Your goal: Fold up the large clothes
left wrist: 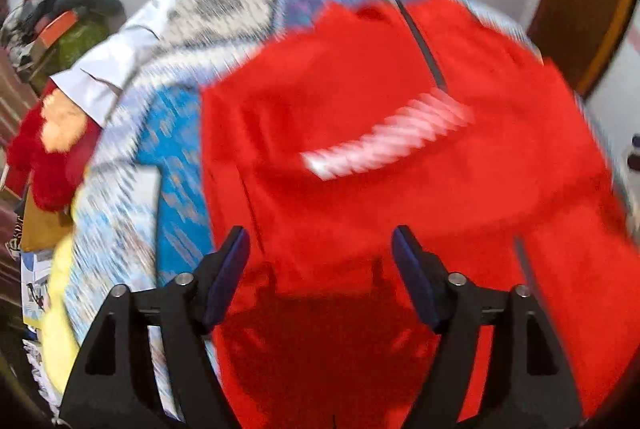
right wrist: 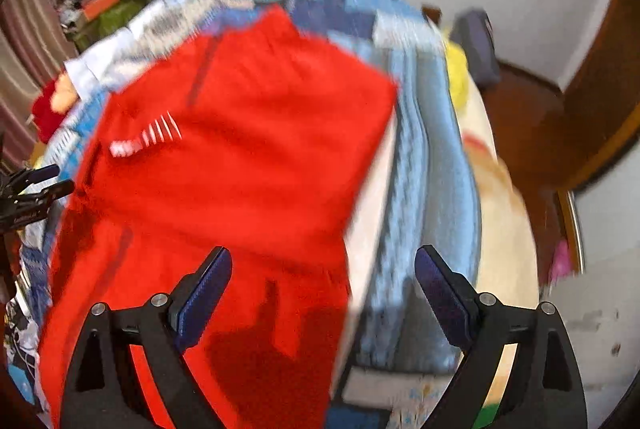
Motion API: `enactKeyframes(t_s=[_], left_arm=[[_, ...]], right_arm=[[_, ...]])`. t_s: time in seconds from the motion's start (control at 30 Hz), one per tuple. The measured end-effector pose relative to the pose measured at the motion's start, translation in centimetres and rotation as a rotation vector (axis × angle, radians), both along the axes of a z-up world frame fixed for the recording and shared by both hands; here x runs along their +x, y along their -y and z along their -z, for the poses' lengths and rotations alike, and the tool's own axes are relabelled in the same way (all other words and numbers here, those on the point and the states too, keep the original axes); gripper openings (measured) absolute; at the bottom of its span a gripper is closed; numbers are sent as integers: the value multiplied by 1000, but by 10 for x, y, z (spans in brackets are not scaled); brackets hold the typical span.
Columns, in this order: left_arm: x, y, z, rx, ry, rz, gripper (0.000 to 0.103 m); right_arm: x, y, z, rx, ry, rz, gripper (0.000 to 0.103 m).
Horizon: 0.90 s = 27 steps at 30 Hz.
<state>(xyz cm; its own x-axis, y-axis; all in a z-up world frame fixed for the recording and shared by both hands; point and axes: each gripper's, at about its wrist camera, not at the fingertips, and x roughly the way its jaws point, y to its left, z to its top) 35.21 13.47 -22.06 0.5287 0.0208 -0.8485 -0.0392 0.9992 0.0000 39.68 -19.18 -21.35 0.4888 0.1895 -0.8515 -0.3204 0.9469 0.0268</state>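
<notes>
now | both hand-held grippers (left wrist: pixel 320 249) (right wrist: pixel 323 269) wide open, empty | red garment (left wrist: pixel 400 189) on blue bedspread (left wrist: pixel 176 165) | clutter left

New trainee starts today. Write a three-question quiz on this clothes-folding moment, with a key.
1. True or false: the left gripper is clamped on the red garment.
2. Which colour is the striped logo on the garment? A white, B black, C green.
3. Fill in: the garment lies on a patterned ____ bedspread.

Key: 1 false, both it and the right gripper stand open with nothing pinched. 2 A. 3 blue.
</notes>
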Motion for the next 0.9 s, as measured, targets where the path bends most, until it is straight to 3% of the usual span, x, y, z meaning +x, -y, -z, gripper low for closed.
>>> enactKeyframes(t_s=[0.13,0.3,0.47,0.63,0.8,0.83,0.9], left_arm=[[43,-23,-32,1,66,-60,83],[107,-37,-43,28,91,-70,85],[167,-22,-24,59,60,-30,85],[221,-3,3,21,40,8,85],[265,-10,26,-42,22,-17,85],[274,-11,34,-58,2,-28,85],[285,-9,46,-63,-23,-30,84]], right_arm=[[45,-27,-26,55,62,-31,95],[113,-64,-29,83,73,-38,95],[177,-95,-11,102,24,-53,95],[236,-119,13,126,-2,-36,95],[285,-133,40,194,-75,19,95],[294,-138,47,205,-93,25,93],[302,-144,57,223,-119,37,79]])
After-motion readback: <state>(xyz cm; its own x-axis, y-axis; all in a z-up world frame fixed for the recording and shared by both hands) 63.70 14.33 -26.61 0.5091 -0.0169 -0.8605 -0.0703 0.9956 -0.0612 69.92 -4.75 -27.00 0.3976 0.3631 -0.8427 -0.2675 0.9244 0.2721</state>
